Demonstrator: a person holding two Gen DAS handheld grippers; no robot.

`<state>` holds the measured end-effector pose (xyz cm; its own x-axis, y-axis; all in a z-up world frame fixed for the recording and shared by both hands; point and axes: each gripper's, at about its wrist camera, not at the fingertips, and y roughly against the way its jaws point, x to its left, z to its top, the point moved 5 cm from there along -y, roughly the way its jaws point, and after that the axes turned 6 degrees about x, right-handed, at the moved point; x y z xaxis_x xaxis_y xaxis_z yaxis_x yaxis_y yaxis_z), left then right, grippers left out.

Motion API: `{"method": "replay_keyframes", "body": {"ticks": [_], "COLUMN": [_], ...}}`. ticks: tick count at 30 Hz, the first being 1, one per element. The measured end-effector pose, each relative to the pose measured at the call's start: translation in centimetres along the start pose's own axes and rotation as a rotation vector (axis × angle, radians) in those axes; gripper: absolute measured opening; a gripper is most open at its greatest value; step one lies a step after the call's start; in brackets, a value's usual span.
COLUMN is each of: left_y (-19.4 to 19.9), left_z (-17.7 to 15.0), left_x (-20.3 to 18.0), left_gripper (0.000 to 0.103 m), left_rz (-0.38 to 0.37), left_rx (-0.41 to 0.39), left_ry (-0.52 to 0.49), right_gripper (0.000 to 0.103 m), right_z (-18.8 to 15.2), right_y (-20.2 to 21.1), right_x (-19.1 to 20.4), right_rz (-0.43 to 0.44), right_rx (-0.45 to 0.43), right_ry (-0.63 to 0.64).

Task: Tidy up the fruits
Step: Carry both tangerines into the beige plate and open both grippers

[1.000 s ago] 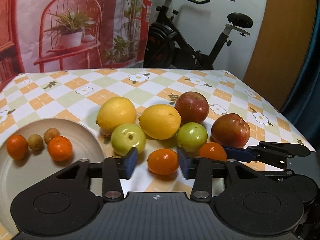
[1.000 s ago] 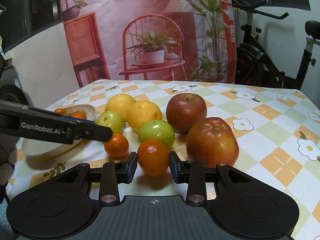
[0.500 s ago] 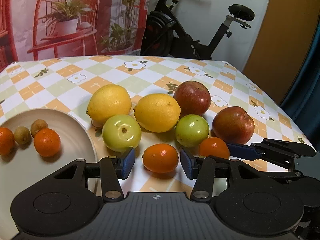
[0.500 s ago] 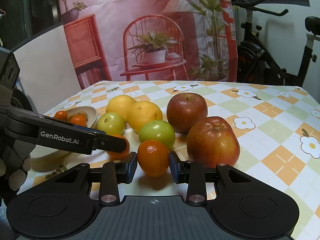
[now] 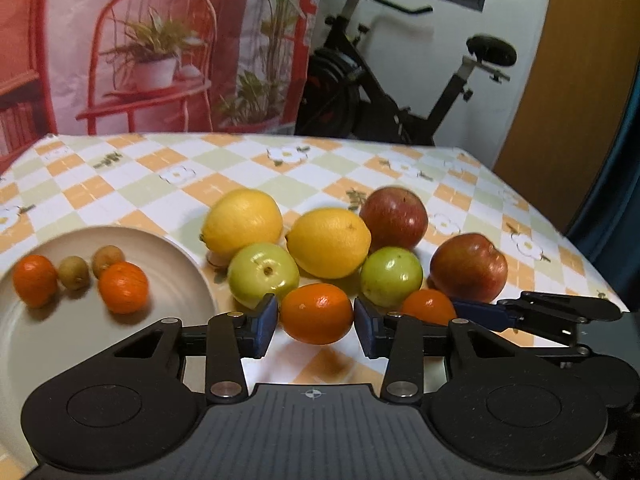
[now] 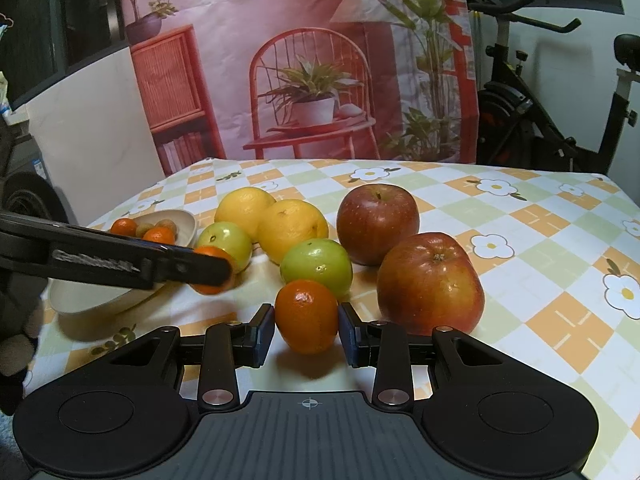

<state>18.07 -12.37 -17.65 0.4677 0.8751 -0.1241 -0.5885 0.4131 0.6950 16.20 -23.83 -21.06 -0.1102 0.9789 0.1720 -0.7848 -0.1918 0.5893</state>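
Observation:
My left gripper is shut on a small mandarin, its blue pads touching both sides; it also shows in the right wrist view. My right gripper is shut on a second mandarin, which also shows in the left wrist view. Behind them lie two yellow lemons, two green fruits and two red apples. A cream plate at the left holds two mandarins and two small brown fruits.
The table has a checked orange, green and white cloth. Its right edge runs near the apples. An exercise bike and a printed backdrop stand behind the table.
My left gripper has closed its pads onto the mandarin, which now looks a little raised. My right gripper stays around its mandarin with little movement.

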Motion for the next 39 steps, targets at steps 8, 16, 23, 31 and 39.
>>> {"method": "replay_keyframes", "body": {"ticks": [8,16,23,31,39], "left_y": [2.3,4.0,6.4,8.3,6.8], "left_z": [-0.6,-0.4,0.8,1.3,-0.4], "left_x": [1.6,4.2,7.3,12.8,15.3], "left_gripper": [0.044,0.044,0.044,0.044,0.044], "left_rz": [0.055,0.112,0.164,0.252,0.227], "left_rx": [-0.048,-0.076,-0.113,-0.109,-0.045], "left_ry": [0.022,0.074,0.072,0.069,0.084], "right_gripper": [0.032,0.032,0.032,0.032,0.032], "right_z": [0.0,-0.1,-0.2,2.9,6.9], "right_y": [0.0,-0.1,-0.1,0.3,-4.3], "right_x": [0.0,0.1,0.2,4.6,10.9], "right_rz": [0.000,-0.005,-0.025,0.041,0.075], "right_rx": [0.000,0.004,0.009,0.014,0.074], "right_ry": [0.000,-0.003,-0.012,0.069,0.242]}}
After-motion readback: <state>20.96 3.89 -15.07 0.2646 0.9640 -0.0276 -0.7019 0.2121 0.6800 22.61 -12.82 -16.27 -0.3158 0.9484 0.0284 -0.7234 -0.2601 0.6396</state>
